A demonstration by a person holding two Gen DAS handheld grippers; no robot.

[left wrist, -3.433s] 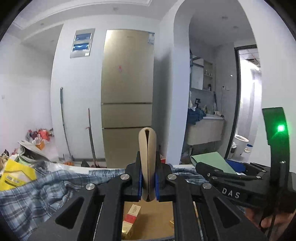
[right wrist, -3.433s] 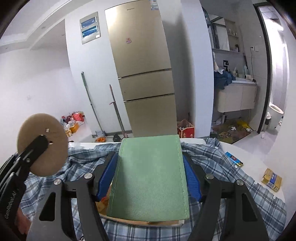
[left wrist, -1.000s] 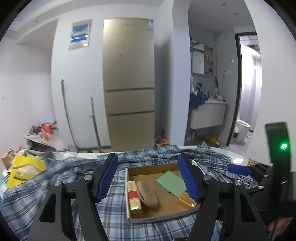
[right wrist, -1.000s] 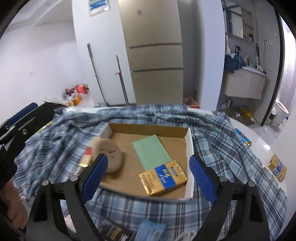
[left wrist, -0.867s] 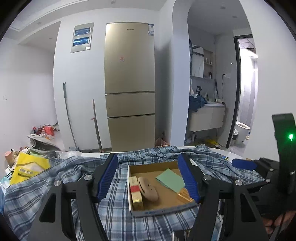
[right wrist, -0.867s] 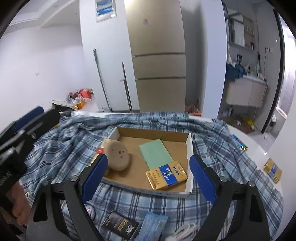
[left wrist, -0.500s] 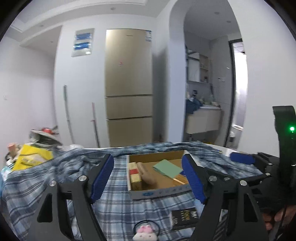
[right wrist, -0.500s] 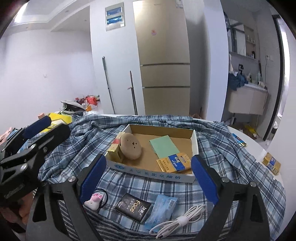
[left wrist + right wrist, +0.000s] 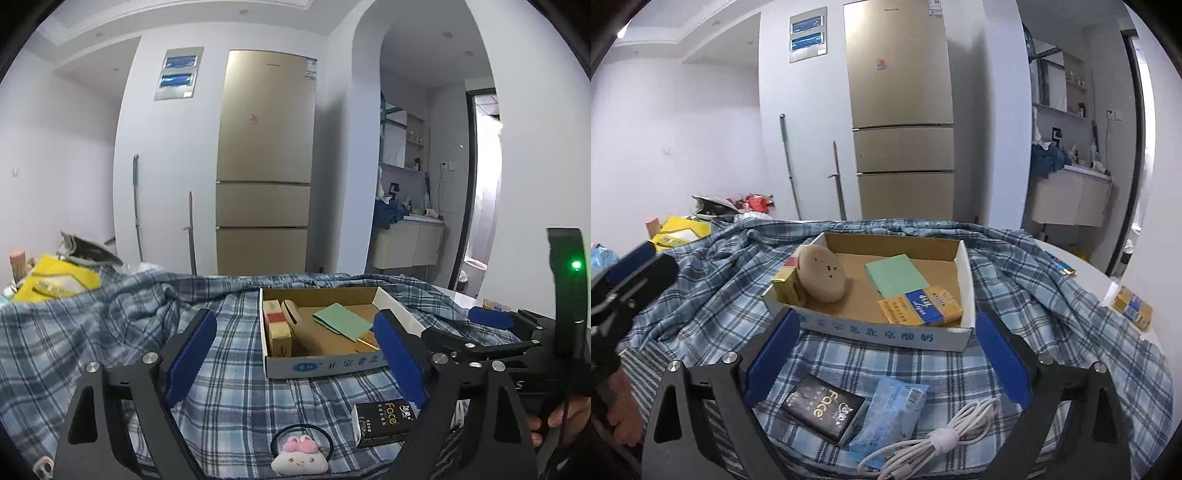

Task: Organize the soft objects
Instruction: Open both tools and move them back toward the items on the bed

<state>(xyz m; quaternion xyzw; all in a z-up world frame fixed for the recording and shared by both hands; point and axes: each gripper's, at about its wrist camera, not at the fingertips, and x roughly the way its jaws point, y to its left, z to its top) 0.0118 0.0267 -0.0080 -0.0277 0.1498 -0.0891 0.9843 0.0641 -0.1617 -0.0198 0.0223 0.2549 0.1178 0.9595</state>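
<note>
A shallow cardboard box point(image 9: 886, 332) point(image 9: 325, 365) sits on a blue plaid cloth point(image 9: 1052, 295). In it lie a tan round sponge point(image 9: 822, 275) point(image 9: 291, 314), a green pad point(image 9: 895, 275) point(image 9: 341, 321), a yellow-blue packet point(image 9: 919, 304) and a yellow-red carton point(image 9: 277, 326). In front of the box lie a black Face tissue pack point(image 9: 823, 408) point(image 9: 384, 419), a blue tissue pack point(image 9: 890, 415), a white coiled cable point(image 9: 934, 441) and a hair tie with a plush charm point(image 9: 299, 456). My left gripper point(image 9: 291, 358) and right gripper point(image 9: 886, 362) are both open and empty, short of the box.
A yellow bag point(image 9: 55, 284) and clutter lie at the left of the table. A small yellow-blue carton point(image 9: 1132, 306) and a lighter point(image 9: 1058, 266) lie on the white tabletop at the right. A gold fridge point(image 9: 901, 110) stands behind.
Both grippers let go of the sponge and the green pad into the box, opened, and drew back and down. The items in front of the box came into view.
</note>
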